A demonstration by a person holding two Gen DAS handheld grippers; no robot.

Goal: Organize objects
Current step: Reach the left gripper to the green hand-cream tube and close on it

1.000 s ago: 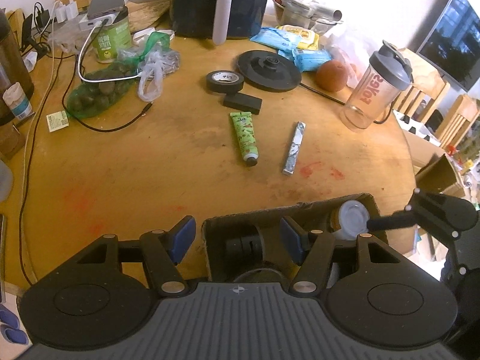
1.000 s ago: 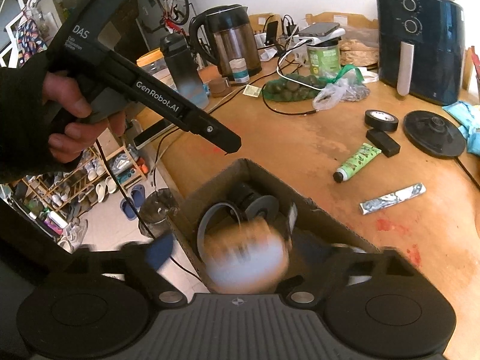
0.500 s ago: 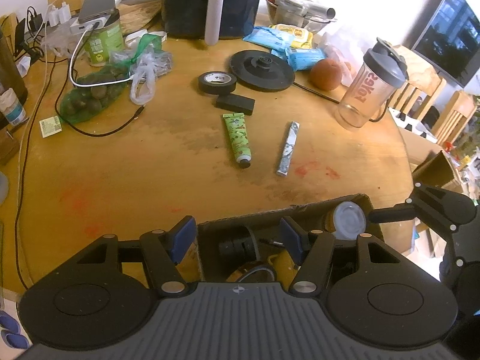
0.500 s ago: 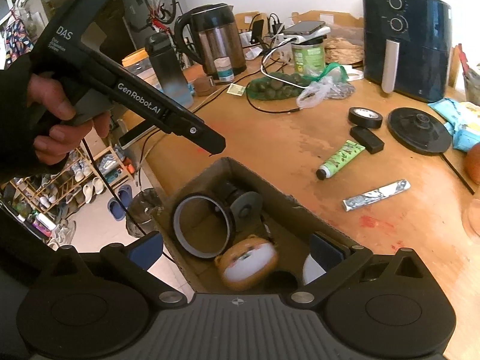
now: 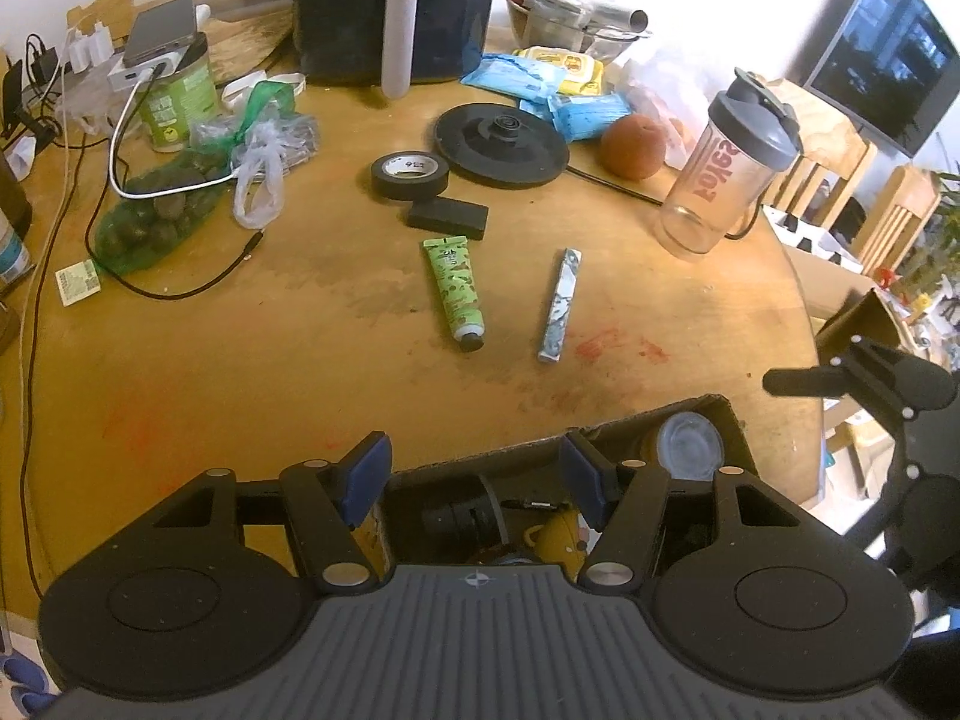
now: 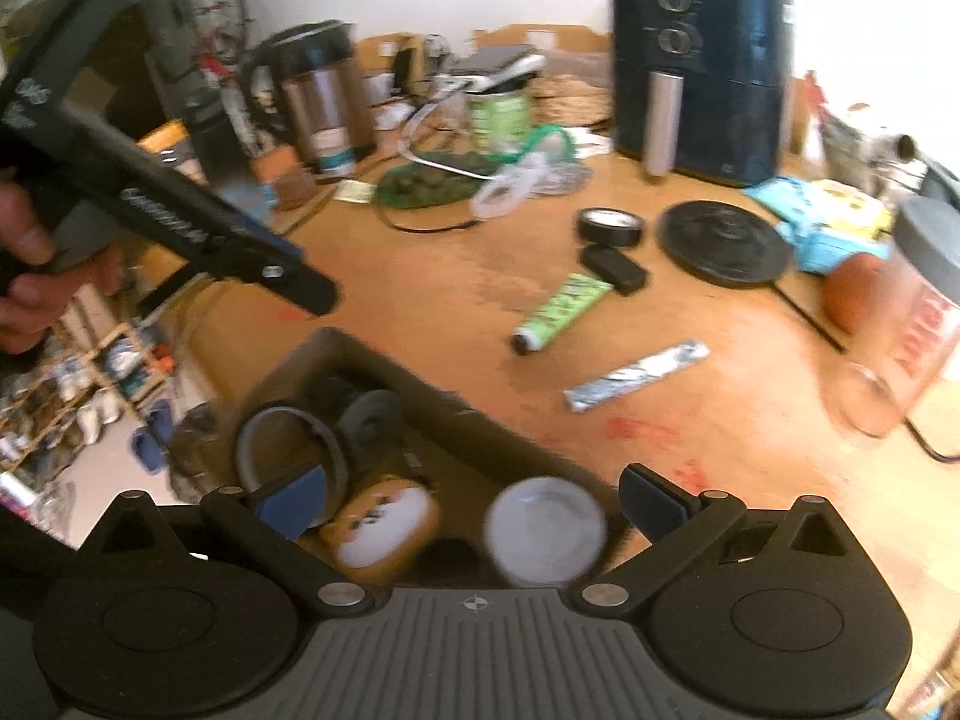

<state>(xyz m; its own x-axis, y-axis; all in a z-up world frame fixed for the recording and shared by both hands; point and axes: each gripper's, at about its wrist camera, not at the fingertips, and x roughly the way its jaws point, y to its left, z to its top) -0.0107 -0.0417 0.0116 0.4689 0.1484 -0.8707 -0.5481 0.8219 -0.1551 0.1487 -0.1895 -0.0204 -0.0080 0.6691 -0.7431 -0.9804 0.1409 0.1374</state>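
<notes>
Left wrist view first: my left claw hangs with its blue pads apart and nothing between them. It sits over the near edge of the cardboard box, which stands at the edge of the wooden table. Down in the box I see a black round thing, a yellow toy and a jar with a white lid. My other claw pokes in from the right side, above the box corner.

Past the box, out on the table, lie a green tube and a silver stick pack, side by side but not touching. Behind the tube is a small black block, and just behind that a roll of black tape. A flat black round base sits near the tape. An orange fruit and a clear shaker bottle are off to the right. A green net bag is on the left, and a big dark air fryer stands at the back.

Right wrist view is blurry. My right claw is let go too, pads wide apart, holding nothing. It is over the same box. Under it I see the yellow toy, the white lid and a grey ring. A hand holds my left claw at the upper left. A kettle stands far back.
</notes>
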